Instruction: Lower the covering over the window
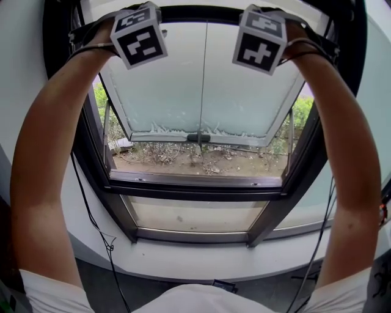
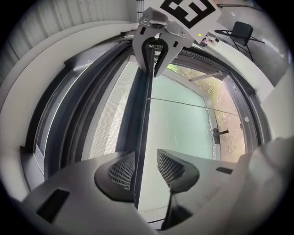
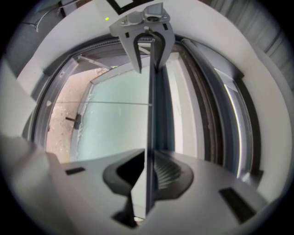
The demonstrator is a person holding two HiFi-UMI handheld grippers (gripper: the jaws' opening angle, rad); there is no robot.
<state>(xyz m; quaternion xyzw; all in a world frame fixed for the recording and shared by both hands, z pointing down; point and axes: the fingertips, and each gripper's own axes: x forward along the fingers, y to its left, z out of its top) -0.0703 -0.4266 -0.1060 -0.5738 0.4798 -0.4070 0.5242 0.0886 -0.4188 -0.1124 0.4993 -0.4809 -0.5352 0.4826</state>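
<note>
The window covering's dark bottom rail [image 1: 201, 13] runs across the top of the window between my two raised grippers. In the left gripper view the rail [image 2: 143, 119] passes between the jaws of my left gripper [image 2: 146, 170]. It lies against the left pad [image 2: 121, 170], and a gap separates it from the right pad. A strip of grey mesh [image 2: 110, 114] shows beside the rail. My right gripper [image 3: 148, 172] is shut on the same rail [image 3: 150, 114], which is pinched between its pads. In the head view the marker cubes [image 1: 139, 35] hide both sets of jaws.
The frosted window pane [image 1: 201, 85] is tilted outward, with a dark handle [image 1: 198, 138] at its lower edge. Soil and dry plants [image 1: 201, 156] lie outside. A fixed lower pane [image 1: 195, 215] sits below the dark frame. Cables [image 1: 91, 220] hang along both sides.
</note>
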